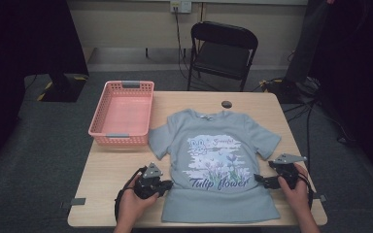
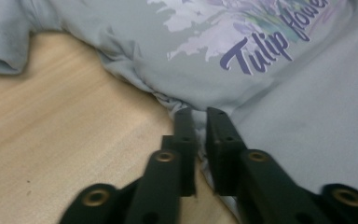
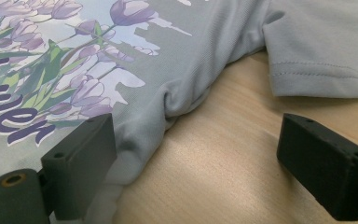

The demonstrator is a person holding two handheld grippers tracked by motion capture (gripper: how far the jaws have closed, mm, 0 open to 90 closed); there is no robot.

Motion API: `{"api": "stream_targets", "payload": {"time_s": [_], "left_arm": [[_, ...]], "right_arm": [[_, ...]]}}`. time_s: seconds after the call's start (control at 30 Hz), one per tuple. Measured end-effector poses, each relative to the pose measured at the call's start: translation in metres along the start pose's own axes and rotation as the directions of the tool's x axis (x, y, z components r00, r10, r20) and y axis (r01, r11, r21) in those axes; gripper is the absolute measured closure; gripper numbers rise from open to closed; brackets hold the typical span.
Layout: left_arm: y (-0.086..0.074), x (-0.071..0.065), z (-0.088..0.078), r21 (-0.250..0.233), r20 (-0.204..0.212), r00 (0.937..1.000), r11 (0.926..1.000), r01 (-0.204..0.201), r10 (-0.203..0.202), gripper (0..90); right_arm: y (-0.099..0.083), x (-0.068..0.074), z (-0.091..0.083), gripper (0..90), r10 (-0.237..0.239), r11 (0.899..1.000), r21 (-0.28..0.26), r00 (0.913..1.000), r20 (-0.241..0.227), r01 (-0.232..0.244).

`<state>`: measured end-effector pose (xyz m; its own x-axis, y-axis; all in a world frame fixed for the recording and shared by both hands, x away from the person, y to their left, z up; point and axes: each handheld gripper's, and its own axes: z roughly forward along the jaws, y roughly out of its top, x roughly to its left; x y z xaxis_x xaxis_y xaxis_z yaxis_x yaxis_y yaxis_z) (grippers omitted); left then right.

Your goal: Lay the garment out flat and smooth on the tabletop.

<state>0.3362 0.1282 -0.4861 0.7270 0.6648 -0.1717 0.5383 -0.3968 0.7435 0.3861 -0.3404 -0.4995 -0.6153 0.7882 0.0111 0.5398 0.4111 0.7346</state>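
Shirt (image 1: 218, 165): grey, with a tulip print and the words "Tulip flower"; lies flat and face up across the middle of the table (image 1: 111, 179), collar towards the far edge, hem towards the person.
Left gripper (image 2: 199, 116): sits at the shirt's left side seam; its jaws are drawn nearly together with a bunched bit of the edge between the tips, so it looks clamped on the cloth.
Right gripper (image 3: 196, 149): sits at the right side seam with jaws spread wide; one jaw rests over the cloth edge, the other over bare wood; it grips nothing.
Basket (image 1: 122, 112): pink, on the table's far left corner, well apart from both hands.
Risk, thin bite: the left hold takes only a small pinch of the seam, so a pull could slip it free.
Risk, uneven lift: with one side pinched and the other loose, raising now would likely drag the shirt askew and wrinkle the print.
Risk, missed layer: the right jaws may close on the top layer alone, or on the table, if they shut without sliding under the edge.
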Motion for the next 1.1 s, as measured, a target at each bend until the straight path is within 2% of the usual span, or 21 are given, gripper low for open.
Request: {"api": "stream_targets", "payload": {"time_s": [0.03,0.1,0.2,0.33,0.37,0.43,0.63,0.73,0.83,0.93,1.1], "left_arm": [[0.001,0.000,-0.001,-0.018,-0.011,0.9999,0.9998,-0.010,0.010,75.6],[0.001,0.003,-0.001,-0.067,-0.042,0.9983,0.9968,-0.044,0.041,54.9],[0.002,0.007,-0.003,-0.109,-0.064,0.9969,0.9927,-0.051,0.044,33.7],[0.004,0.011,-0.005,-0.143,-0.064,0.9974,0.9888,-0.043,0.035,20.5],[0.004,0.012,-0.006,-0.146,-0.066,0.9969,0.9880,-0.052,0.042,18.3],[0.004,0.015,-0.007,-0.142,-0.075,0.9961,0.9883,-0.056,0.045,15.9],[0.001,0.024,-0.013,-0.148,-0.095,0.9951,0.9881,-0.042,0.028,15.9],[-0.001,0.028,-0.016,-0.153,-0.104,0.9939,0.9868,-0.052,0.036,15.9],[-0.004,0.032,-0.019,-0.149,-0.103,0.9936,0.9869,-0.060,0.045,16.0],[-0.006,0.034,-0.020,-0.148,-0.084,0.9955,0.9875,-0.055,0.043,16.0],[-0.007,0.037,-0.023,-0.153,-0.085,0.9951,0.9863,-0.062,0.050,16.0]], "right_arm": [[0.000,0.000,0.000,10.8,0.000,1.000,0.000,1.0000,0.000,0.000],[0.000,0.000,0.000,10.8,0.000,1.000,0.000,1.0000,0.000,0.000],[0.000,0.000,0.000,10.8,0.000,1.000,0.000,1.0000,0.000,0.000],[0.000,0.000,0.000,10.8,0.000,1.000,0.000,1.0000,0.000,0.000],[0.000,0.000,0.000,10.8,0.000,1.000,0.000,1.0000,0.000,0.000],[0.000,0.000,0.000,10.8,0.000,1.000,0.000,1.0000,0.000,0.000],[0.000,0.000,0.000,10.8,0.000,1.000,0.000,1.0000,0.000,0.000],[0.000,0.000,0.000,10.8,0.000,1.000,0.000,1.0000,0.000,0.000],[0.000,0.000,0.000,10.8,0.000,1.000,0.000,1.0000,0.000,0.000],[0.000,0.000,0.000,10.8,0.000,1.000,0.000,1.0000,0.000,0.000],[0.000,0.000,0.000,10.8,0.000,1.000,0.001,1.0000,0.000,0.000]]}}
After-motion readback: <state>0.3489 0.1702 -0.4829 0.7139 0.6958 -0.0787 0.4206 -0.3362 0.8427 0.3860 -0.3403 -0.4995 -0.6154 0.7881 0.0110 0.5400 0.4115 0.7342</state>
